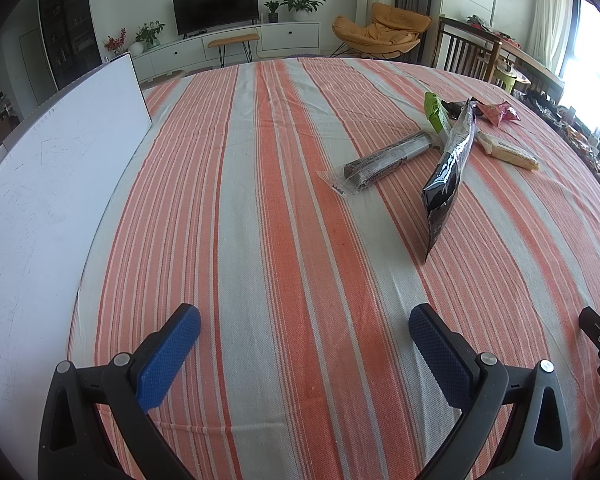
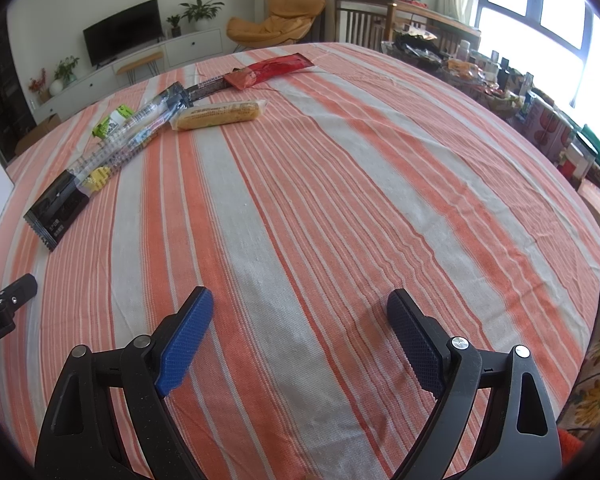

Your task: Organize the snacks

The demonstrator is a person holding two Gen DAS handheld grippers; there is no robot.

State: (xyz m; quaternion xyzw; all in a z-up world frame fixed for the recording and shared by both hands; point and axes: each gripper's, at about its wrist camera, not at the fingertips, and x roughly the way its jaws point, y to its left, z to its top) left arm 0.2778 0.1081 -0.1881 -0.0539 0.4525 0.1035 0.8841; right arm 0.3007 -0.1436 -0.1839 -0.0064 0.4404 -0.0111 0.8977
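A loose cluster of wrapped snacks lies on the surface [image 2: 340, 184], which is covered by a cloth striped in orange and pale grey. Nearest the cameras is a long black foil packet [image 2: 58, 210] with a serrated end and small white print; seen from the left wrist the same packet [image 1: 450, 172] rises at a slant, its far end propped on the other wrappers. Beside it lies a clear-wrapped bar [image 1: 388, 156] with a dark patterned filling, its transparent seal flat on the cloth. A green and white packet [image 1: 436, 114] sits behind them, partly covered. A pale yellow cake bar in clear film [image 2: 220, 114] lies just past the pile, and in the left wrist view it [image 1: 508, 151] shows to the right of the black packet. Farther back, a dark chocolate bar wrapper [image 2: 208, 86] touches a red packet [image 2: 272, 70] whose near end is crumpled.

The snacks sit towards the far left of the surface from the right wrist's side, well apart from both tools. The left tongs [image 1: 304, 334] are spread wide over bare cloth, blue pads apart and holding nothing. The right tongs [image 2: 300, 322] are likewise released and empty. A white board [image 1: 48, 184] rests along the left edge of the surface.
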